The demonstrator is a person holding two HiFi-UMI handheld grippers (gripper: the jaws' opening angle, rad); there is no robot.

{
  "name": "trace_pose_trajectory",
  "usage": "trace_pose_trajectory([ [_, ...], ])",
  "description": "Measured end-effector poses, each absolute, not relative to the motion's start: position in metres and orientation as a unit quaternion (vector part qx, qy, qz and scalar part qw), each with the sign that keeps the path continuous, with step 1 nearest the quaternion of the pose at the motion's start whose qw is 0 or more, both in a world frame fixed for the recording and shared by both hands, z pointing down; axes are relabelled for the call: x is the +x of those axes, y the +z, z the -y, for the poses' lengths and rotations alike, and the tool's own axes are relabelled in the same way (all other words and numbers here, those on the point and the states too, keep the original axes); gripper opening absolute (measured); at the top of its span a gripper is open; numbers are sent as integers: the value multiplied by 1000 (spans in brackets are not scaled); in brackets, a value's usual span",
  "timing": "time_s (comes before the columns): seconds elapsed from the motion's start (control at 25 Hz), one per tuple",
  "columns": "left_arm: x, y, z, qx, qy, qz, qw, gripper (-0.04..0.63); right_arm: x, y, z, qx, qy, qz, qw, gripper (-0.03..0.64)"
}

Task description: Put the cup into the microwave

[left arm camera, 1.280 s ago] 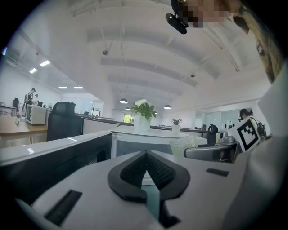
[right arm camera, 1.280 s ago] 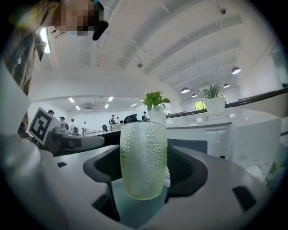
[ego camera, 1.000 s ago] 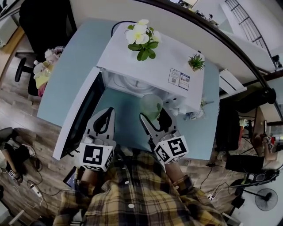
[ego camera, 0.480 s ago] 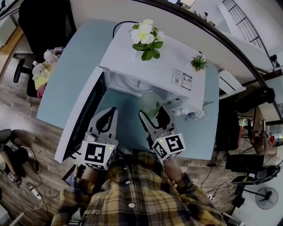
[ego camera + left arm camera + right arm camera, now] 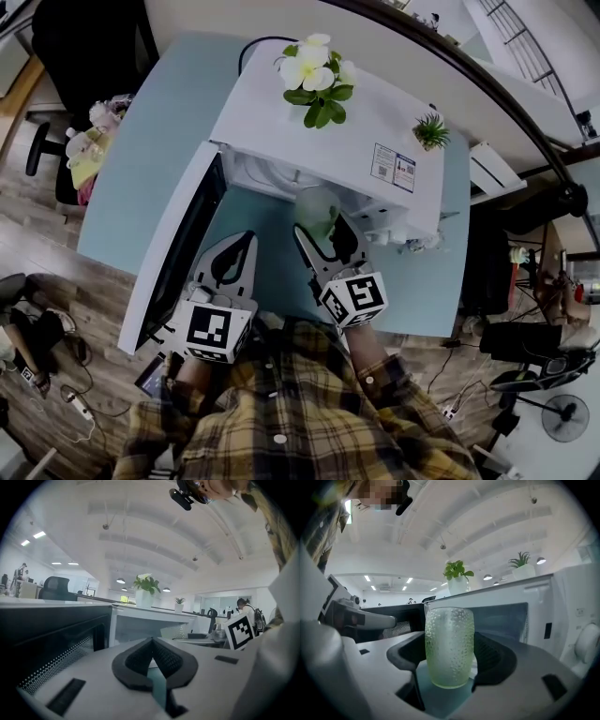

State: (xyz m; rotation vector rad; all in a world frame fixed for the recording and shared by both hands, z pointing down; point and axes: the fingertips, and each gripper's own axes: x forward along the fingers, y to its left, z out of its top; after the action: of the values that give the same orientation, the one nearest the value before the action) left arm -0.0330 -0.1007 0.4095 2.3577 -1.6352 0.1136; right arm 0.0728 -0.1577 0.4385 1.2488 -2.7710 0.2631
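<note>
A pale green dimpled glass cup [image 5: 449, 646] stands upright between the jaws of my right gripper [image 5: 449, 667], which is shut on it. In the head view the cup [image 5: 317, 206] sits at the front edge of the white microwave [image 5: 319, 131], right by its open cavity [image 5: 267, 178], with the right gripper [image 5: 321, 225] behind it. The microwave door [image 5: 173, 253] hangs open to the left. My left gripper [image 5: 240, 251] hovers beside the door over the table, shut with nothing in it; its tips meet [image 5: 151, 643].
A white flower pot [image 5: 314, 80] and a small green plant [image 5: 431, 131] stand on top of the microwave. The light blue table [image 5: 159, 141] carries the microwave. An office chair [image 5: 84, 47] and small toys [image 5: 94, 141] are at the far left; cables lie on the wooden floor.
My right gripper has carried the cup a little forward, up to the microwave's opening. The left gripper has stayed shut and has barely shifted.
</note>
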Motion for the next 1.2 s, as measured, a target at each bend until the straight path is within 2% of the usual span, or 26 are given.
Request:
trace_pose_trajectory([
  [0.68, -26, 428, 108, 827, 58, 539, 151, -9, 52, 492, 206, 441, 85, 890, 79, 325],
  [1.2, -18, 433, 110, 832, 55, 529, 155, -9, 47, 496, 231, 462, 59, 883, 63, 325],
])
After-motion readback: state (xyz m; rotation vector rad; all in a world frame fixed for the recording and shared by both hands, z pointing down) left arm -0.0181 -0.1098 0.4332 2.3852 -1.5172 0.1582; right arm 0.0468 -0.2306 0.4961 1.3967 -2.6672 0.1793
